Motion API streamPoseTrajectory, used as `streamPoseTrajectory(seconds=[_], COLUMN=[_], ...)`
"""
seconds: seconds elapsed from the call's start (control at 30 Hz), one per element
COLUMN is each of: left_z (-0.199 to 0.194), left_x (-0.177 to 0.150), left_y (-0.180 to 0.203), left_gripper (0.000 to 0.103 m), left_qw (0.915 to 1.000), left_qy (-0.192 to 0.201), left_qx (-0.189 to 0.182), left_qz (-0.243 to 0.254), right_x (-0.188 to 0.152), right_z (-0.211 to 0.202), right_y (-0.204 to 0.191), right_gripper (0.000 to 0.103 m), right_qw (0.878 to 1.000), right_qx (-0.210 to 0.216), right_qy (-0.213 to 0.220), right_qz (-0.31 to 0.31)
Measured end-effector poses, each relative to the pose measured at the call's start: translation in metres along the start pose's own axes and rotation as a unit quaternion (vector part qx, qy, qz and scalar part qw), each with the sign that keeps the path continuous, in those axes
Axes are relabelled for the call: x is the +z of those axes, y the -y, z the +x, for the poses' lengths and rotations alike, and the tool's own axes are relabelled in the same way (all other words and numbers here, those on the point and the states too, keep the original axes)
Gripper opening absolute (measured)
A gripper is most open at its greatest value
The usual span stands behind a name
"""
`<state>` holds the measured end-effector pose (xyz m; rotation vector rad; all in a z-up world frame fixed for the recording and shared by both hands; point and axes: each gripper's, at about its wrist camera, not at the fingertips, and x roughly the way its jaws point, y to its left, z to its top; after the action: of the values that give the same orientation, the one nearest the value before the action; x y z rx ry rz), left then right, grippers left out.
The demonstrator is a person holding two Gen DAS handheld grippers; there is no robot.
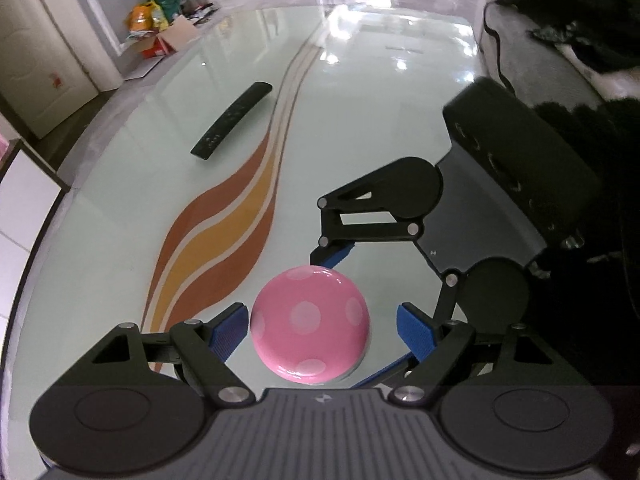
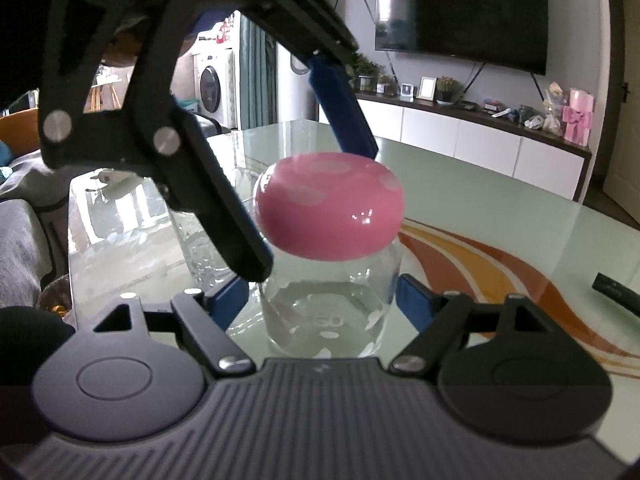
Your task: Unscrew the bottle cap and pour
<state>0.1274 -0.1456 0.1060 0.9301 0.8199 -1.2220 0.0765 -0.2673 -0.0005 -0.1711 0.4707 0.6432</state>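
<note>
The bottle (image 2: pixel 326 312), clear glass with water in its lower part, stands upright on the glass table (image 1: pixel 360 80) well in from its edges, beside the orange-and-brown wave printed on the tabletop. Its pink cap (image 2: pixel 330 204), domed and dotted with paler spots, sits on the bottle's neck. My left gripper (image 1: pixel 323 330) points steeply down over the cap; the blue pads (image 1: pixel 226 330) stand on either side of the dome with a gap visible at each, so I read the fingers as spread around the cap, not pressing it. From the right wrist view the same gripper comes down from the upper left, one finger in front of the cap and one behind. My right gripper (image 2: pixel 324 300) points gently downward at the bottle's body; its fingers flank the glass, with a clear gap on the left, while contact on the right I cannot tell. A second clear glass vessel (image 2: pixel 200 240) stands just behind the bottle. A black remote (image 1: pixel 232 120) lies farther toward the table's far left edge.
</note>
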Motion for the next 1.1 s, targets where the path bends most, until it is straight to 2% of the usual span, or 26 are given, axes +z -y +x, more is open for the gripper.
streamPoseTrajectory(seconds=[0.37,0.63,0.87,1.1], left_z=[0.0110,0.0073,0.0053,0.0059], left_x=[0.0021,0.0037,0.0056,0.0056], left_y=[0.0097,0.0099,0.0028,0.0042], left_gripper=[0.084,0.081,0.071,0.070], left_qw=[0.9991,0.9993,0.9998,0.9997], left_qy=[-0.016,-0.016,-0.015,-0.018], left_qx=[0.001,0.004,0.005,0.013], left_qz=[0.039,0.035,0.014,0.011], right_x=[-0.0004,0.0005,-0.0013,-0.0004], right_z=[0.0018,0.0058,0.0044,0.0046], right_y=[-0.0034,-0.0035,-0.0051,-0.0042], right_gripper=[0.079,0.075,0.072,0.072], right_qw=[1.000,1.000,1.000,1.000], right_qx=[0.003,0.003,0.003,0.003], right_qy=[-0.003,-0.008,-0.011,-0.012], right_qz=[-0.006,-0.003,-0.003,-0.002])
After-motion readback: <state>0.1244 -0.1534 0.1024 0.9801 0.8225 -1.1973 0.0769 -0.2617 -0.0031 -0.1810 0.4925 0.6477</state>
